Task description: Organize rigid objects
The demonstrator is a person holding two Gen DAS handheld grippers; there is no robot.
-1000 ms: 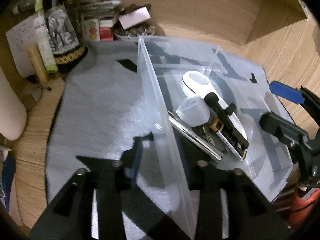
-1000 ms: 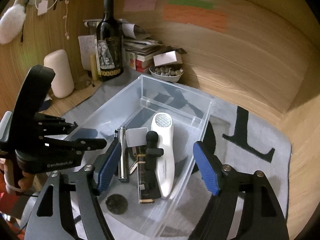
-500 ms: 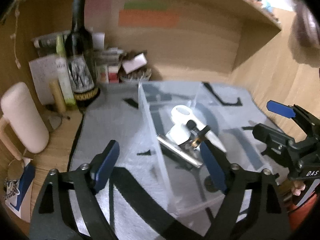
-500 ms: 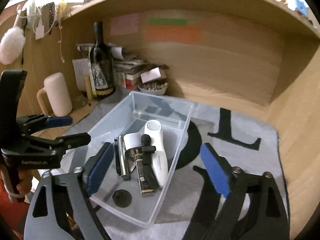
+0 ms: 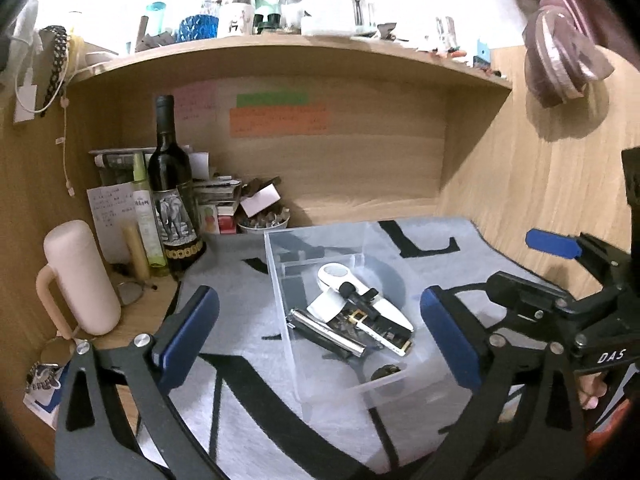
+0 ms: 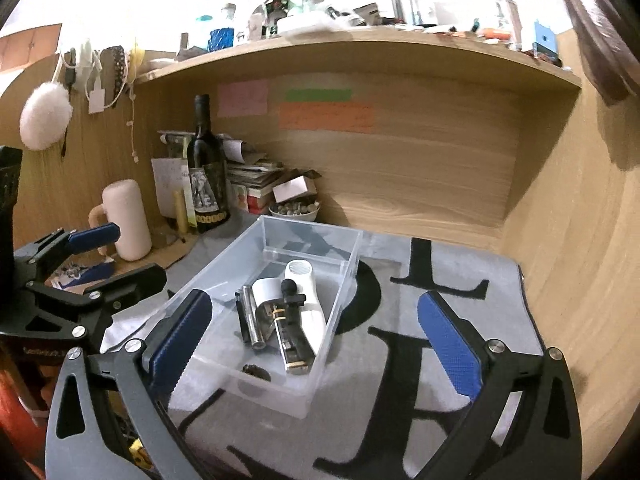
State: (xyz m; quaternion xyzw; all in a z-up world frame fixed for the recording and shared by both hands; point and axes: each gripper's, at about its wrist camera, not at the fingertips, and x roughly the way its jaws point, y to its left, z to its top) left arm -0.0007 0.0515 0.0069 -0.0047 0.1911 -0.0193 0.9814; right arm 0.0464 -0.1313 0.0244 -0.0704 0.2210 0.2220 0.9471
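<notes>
A clear plastic bin [image 5: 276, 276] [image 6: 338, 318] stands on a grey mat with black letters. In it lie a white handheld device [image 5: 340, 276] [image 6: 306, 292], a black tool [image 5: 362, 302] [image 6: 294, 312], a silver metal cylinder [image 5: 328, 332] [image 6: 250, 314], a white cap [image 6: 266, 288] and a small dark disc [image 5: 386, 372] [image 6: 256, 372]. My left gripper [image 5: 320, 344] is open and empty, held back above the bin's near end. My right gripper [image 6: 312, 340] is open and empty, also above the bin's near end. Each gripper shows in the other's view.
At the back left stand a wine bottle [image 5: 170, 196] [image 6: 206, 172], a stack of books and boxes [image 6: 256, 184], a small bowl [image 5: 264, 222] [image 6: 294, 210] and a pale pink mug [image 5: 78, 276] [image 6: 126, 220]. Wooden walls enclose the desk; a cluttered shelf runs above.
Both grippers have pulled back and up from the bin. The left one, low over the bin wall a second ago, now stands well clear. The bin's contents have not moved.
</notes>
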